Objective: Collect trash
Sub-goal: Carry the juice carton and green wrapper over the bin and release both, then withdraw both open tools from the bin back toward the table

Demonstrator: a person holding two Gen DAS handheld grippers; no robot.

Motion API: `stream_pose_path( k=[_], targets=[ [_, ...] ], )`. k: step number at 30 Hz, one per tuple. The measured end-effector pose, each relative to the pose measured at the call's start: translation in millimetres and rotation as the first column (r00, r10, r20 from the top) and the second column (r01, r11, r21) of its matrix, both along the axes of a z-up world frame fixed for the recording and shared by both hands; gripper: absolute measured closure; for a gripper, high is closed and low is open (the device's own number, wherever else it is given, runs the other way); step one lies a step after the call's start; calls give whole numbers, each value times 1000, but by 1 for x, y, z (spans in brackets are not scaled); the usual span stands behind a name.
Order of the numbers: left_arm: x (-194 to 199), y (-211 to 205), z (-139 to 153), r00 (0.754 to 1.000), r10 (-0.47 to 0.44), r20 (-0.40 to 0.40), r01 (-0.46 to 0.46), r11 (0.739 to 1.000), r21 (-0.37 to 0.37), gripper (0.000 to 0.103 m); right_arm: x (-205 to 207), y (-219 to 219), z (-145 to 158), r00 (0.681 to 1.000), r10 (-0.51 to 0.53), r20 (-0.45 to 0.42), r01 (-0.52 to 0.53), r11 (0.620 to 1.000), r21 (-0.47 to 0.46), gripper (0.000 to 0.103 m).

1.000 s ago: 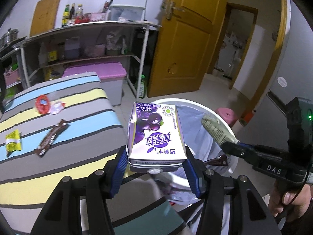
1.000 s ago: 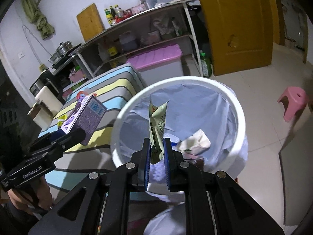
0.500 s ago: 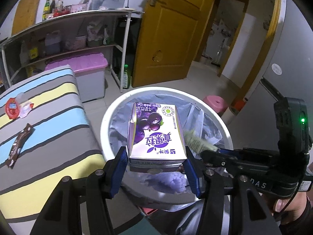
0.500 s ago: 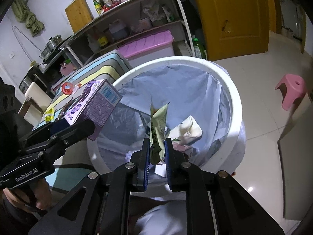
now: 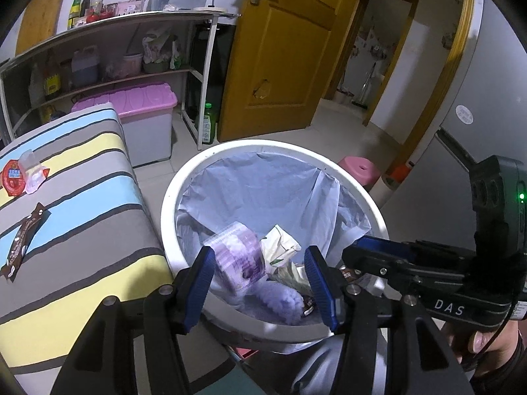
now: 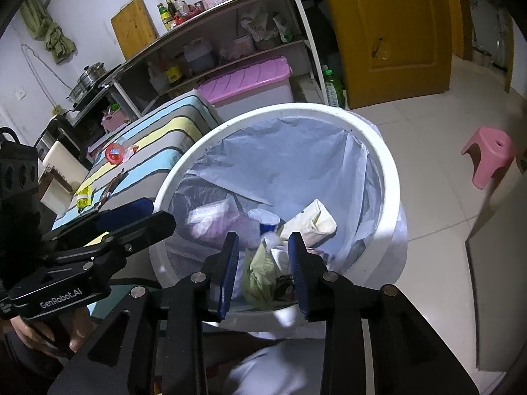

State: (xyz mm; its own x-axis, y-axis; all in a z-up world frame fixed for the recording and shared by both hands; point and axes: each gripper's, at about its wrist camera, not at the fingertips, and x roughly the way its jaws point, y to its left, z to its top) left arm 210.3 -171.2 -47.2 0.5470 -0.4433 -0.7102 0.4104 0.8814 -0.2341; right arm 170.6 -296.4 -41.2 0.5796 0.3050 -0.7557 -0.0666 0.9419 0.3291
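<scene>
My left gripper [image 5: 260, 275] is spread wide, holding nothing; the blurred purple carton [image 5: 235, 260] sits just past its fingers inside the lined bin [image 5: 263, 146]. My right gripper [image 6: 263, 263] is released too, the green wrapper [image 6: 258, 273] below between its fingers.

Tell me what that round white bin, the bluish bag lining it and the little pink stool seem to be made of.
The bin looks like rigid plastic: a smooth, slightly glossy white rim. Its liner seems to be thin plastic film, pale blue, crinkled and semi-translucent, folded over the rim. The stool looks like moulded plastic, evenly pink and matte with rounded edges and a hole in its top, though it is too far off to be sure.
</scene>
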Motion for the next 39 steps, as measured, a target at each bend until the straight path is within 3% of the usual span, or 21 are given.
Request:
stream_pose_path(
  k=[8,20,39],
  targets=[
    [-11,11,10,1000,14,26,-13,1000,-22,47,-6,6,11,999,8,32,-8,1000,-3,71],
    [-36,54,31,991,105,86,-99,993,-71,47,-20,33,37,993,64,103,-63,998,-17,71],
    [-73,115,42,957,253,145,-247,967,-57,47,-30,83,57,970,169,172,-169,985,-14,71]
  ],
)
